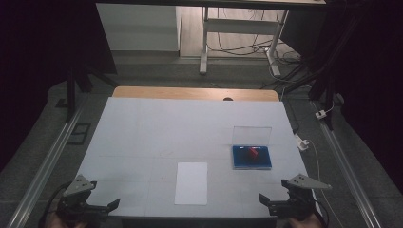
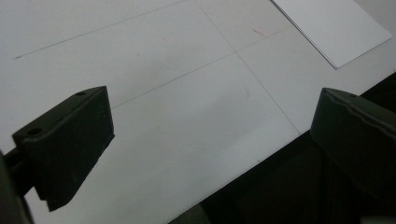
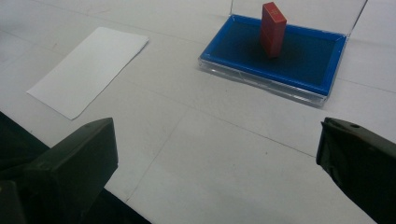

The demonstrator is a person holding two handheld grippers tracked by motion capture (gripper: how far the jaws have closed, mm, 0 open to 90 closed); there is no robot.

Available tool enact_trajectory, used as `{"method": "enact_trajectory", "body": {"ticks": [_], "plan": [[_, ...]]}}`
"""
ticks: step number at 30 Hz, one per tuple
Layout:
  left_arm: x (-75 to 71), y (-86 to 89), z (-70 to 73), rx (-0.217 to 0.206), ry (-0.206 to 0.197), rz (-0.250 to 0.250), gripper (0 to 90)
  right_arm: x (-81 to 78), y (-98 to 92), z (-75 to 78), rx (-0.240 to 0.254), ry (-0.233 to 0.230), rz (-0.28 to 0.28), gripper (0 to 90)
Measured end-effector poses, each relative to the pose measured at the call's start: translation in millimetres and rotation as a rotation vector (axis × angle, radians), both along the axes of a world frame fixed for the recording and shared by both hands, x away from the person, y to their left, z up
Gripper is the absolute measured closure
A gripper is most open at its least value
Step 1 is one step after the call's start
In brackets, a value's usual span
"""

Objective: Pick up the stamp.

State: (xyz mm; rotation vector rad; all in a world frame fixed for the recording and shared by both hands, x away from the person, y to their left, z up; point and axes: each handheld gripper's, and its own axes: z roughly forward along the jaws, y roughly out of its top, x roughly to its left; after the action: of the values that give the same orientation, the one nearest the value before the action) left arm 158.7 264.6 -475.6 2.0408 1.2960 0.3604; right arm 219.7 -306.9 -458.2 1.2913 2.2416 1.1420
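My left gripper (image 2: 210, 140) had its jaws spread wide with nothing between them, hanging over the near left corner of the white table (image 1: 157, 128); from above it (image 1: 97, 205) sat right at the table's front edge. Past its jaws, off to the far right of its view, lay the corner of a white sheet of paper (image 2: 334, 25), well apart from the jaws.

My right gripper (image 3: 217, 163) was likewise released, jaws far apart and gripping nothing, held at the near right corner of the table (image 1: 273, 202). Ahead of its jaws and a little right of centre stood a shallow blue tray (image 3: 327, 74) in a clear case, its transparent lid (image 1: 252, 135) raised upright along the far side. A red block (image 3: 273, 28) stood upright on the tray's blue floor, nearer the far edge. The tray was near my right jaws but not touching them, with bare table between. The paper (image 3: 88, 70) lay flat to the left of the tray, between my two grippers from above (image 1: 191, 183), close to the front edge.
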Motion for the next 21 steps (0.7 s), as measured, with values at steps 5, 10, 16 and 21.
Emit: {"method": "enact_trajectory", "body": {"ticks": [5, 10, 16, 21], "plan": [[0.4, -1.8, -0.1, 0.013, 0.000, -0.014, 0.0, 0.6, 0.4, -0.1, -0.002, 0.003, 0.005, 0.0], [0.6, -3.8, 0.2, 0.025, -0.008, -0.028, 0.0, 0.7, 1.2, -0.5, -0.005, 0.009, 0.010, 0.0], [0.6, -3.3, -0.4, 0.020, -0.002, -0.032, 0.0, 3.1, 0.9, -0.7, 0.002, 0.031, 0.024, 0.0], [1.0, -2.1, -0.8, 0.006, 0.008, -0.040, 0.0, 4.1, 2.0, -0.9, -0.005, 0.037, 0.031, 0.0]]}}
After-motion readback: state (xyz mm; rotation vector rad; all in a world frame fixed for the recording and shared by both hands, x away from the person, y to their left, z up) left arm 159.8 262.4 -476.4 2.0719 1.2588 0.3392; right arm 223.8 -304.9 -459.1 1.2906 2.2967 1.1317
